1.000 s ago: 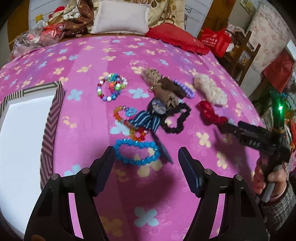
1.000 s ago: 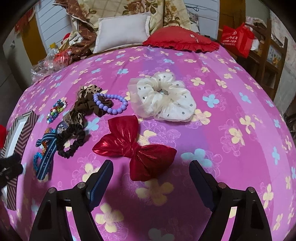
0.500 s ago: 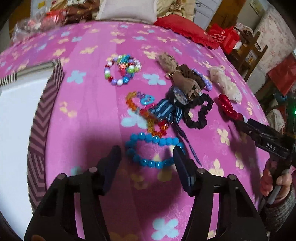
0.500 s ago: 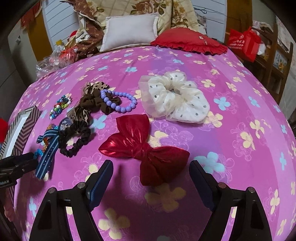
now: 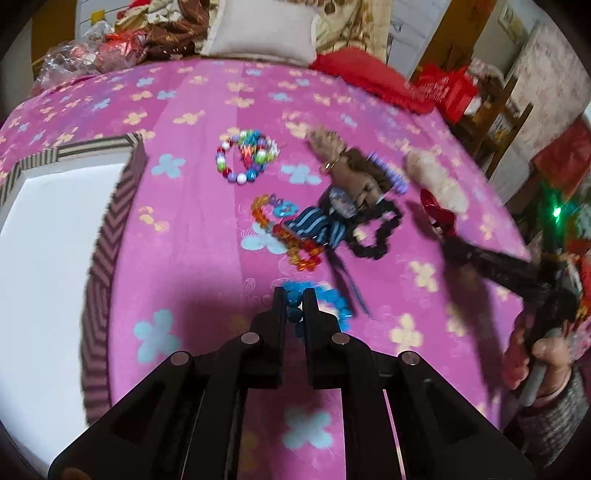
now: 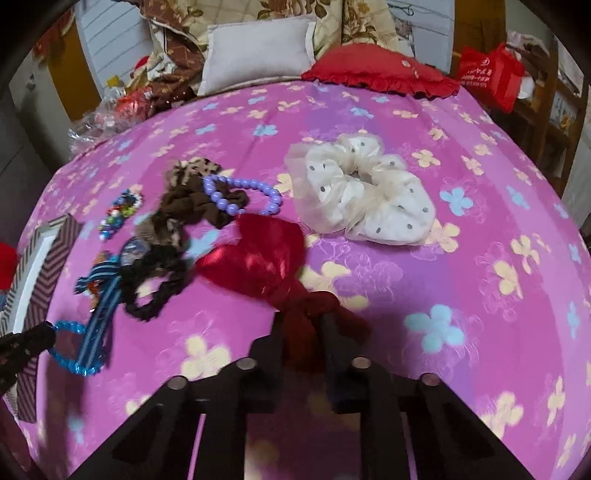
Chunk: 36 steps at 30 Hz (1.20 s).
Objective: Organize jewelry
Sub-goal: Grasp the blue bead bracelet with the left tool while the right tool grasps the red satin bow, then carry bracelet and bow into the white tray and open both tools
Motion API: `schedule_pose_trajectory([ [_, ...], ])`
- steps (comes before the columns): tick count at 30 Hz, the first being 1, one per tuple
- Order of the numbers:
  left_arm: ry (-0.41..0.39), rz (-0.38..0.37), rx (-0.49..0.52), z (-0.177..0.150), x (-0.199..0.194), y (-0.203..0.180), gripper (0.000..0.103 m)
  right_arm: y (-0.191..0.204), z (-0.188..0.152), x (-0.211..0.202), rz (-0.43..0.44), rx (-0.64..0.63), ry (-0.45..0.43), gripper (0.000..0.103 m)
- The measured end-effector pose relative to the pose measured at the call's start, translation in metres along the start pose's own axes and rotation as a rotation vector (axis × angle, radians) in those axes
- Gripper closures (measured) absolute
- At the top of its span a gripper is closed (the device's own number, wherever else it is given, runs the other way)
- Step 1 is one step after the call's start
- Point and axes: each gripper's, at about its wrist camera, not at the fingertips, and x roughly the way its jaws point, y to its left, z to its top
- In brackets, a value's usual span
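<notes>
My left gripper (image 5: 294, 301) is shut on the blue bead bracelet (image 5: 332, 297), which lies on the pink flowered bedspread (image 5: 192, 229). My right gripper (image 6: 303, 325) is shut on the near half of the shiny red bow (image 6: 258, 258). The bracelet also shows in the right wrist view (image 6: 74, 354), with the left gripper's tip at it. Farther out lie an orange bead bracelet (image 5: 291, 243), a multicoloured bead bracelet (image 5: 245, 155), a striped blue bow (image 5: 317, 229), a black scrunchie (image 5: 376, 236), a brown scrunchie (image 6: 192, 210), a purple bead bracelet (image 6: 240, 195) and a white dotted scrunchie (image 6: 362, 195).
A white box with a striped brown rim (image 5: 107, 236) stands at the left of the bed. Pillows (image 5: 262, 31) and a red cushion (image 6: 380, 74) lie at the head end. A wooden chair (image 5: 495, 110) and a red bag (image 6: 491, 74) stand beyond the right edge.
Both grippers were open and have shut: the left on the blue bead bracelet, the right on the red bow. The left moved forward to the bracelet; the bow now looks pinched.
</notes>
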Motion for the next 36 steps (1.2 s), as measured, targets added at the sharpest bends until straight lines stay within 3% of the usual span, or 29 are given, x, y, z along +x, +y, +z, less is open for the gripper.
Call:
schedule_pose_trajectory([
  [11, -0.165, -0.018, -0.021, -0.020, -0.100, 0.000, 0.096, 0.035, -0.048, -0.082, 0.089, -0.007, -0.062, 0.096],
  [18, -0.257, 0.022, -0.014, -0.045, -0.149, 0.013, 0.096, 0.059, -0.080, -0.119, 0.091, -0.032, -0.083, 0.096],
  [26, -0.279, 0.049, -0.028, -0.063, -0.168, 0.032, 0.096, 0.068, -0.102, -0.146, 0.097, -0.038, -0.100, 0.096],
  [36, -0.278, 0.060, -0.063, -0.063, -0.163, 0.055, 0.096, 0.098, -0.098, -0.148, 0.134, -0.081, -0.068, 0.096],
])
